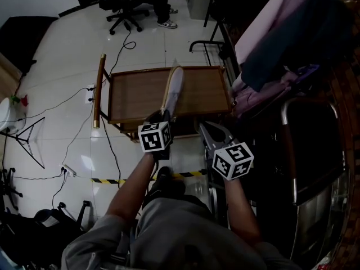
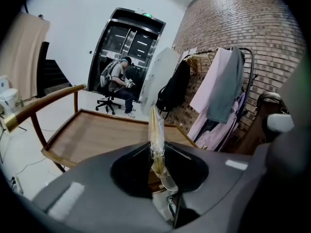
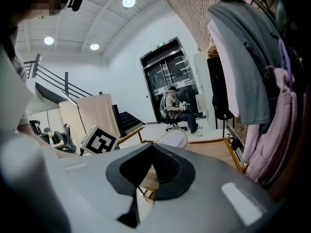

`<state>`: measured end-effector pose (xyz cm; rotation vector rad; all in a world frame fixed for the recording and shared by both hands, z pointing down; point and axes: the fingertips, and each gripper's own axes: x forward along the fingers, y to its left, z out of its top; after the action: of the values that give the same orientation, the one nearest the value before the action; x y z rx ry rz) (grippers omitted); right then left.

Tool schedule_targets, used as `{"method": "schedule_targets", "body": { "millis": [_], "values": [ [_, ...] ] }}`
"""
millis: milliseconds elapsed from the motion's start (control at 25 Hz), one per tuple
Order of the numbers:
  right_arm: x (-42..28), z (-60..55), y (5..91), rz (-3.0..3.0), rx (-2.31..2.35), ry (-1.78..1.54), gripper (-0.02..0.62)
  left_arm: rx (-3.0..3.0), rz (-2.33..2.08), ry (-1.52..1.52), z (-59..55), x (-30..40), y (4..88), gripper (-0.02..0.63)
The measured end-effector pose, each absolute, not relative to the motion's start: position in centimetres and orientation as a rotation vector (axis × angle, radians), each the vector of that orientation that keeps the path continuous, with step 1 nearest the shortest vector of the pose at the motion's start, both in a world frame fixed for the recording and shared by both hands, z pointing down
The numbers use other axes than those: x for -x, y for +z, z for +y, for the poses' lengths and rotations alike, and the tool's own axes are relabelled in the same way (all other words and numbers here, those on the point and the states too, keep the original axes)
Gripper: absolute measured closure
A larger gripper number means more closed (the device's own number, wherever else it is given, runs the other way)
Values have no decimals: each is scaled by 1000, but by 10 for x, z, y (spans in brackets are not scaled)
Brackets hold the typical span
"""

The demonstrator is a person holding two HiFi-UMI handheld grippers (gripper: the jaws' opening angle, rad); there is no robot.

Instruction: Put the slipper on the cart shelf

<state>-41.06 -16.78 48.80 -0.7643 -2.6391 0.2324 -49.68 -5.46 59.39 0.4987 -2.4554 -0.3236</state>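
Note:
A pale slipper (image 1: 173, 89) stands on its edge over the wooden cart shelf (image 1: 135, 94), toe pointing away from me. My left gripper (image 1: 163, 115) is shut on its near end. In the left gripper view the slipper (image 2: 156, 125) rises thin and upright from between the jaws of the left gripper (image 2: 156, 148), above the cart shelf (image 2: 92, 135). My right gripper (image 1: 203, 128) hangs just right of it, near the cart's front right corner, holding nothing. In the right gripper view the right gripper (image 3: 153, 147) has its jaws met, and the slipper (image 3: 174, 139) shows beyond.
A clothes rack with hanging garments (image 1: 281, 44) crowds the cart's right side, with a metal frame (image 1: 292, 151) below it. A person sits on an office chair (image 1: 135, 4) beyond the cart. Cables (image 1: 112, 151) and striped tape (image 1: 112, 180) lie on the white floor.

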Motion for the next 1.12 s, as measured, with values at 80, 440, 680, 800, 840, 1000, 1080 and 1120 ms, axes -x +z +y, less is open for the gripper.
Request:
{"method": "schedule_targets", "body": {
  "millis": [80,440,680,800,840,1000,1080,1120],
  "values": [
    [408,-167,479,-2666,769,241,597,-529,-2479,-309,-57,493,576,540],
    [378,-178,457,-2759,673,285,597,-722,-2549,-243,-74,470,509,540],
    [356,-179,446,-2834,487,307,597,-928,-2495,-217,-78,449,486,540],
    [343,-171,443,-2864,359,309,597,-1071,-2446,-190,-76,436,478,540],
    [337,-167,442,-2873,312,321,597,-1116,-2427,-186,-74,431,475,540],
    [304,-150,438,-2908,99,368,597,-1284,-2331,-163,-64,408,473,540],
    [283,-145,435,-2924,-28,370,597,-1385,-2277,-139,-63,395,471,540],
    [272,-141,434,-2929,-84,373,597,-1431,-2250,-124,-62,387,470,540]
  ]
}}
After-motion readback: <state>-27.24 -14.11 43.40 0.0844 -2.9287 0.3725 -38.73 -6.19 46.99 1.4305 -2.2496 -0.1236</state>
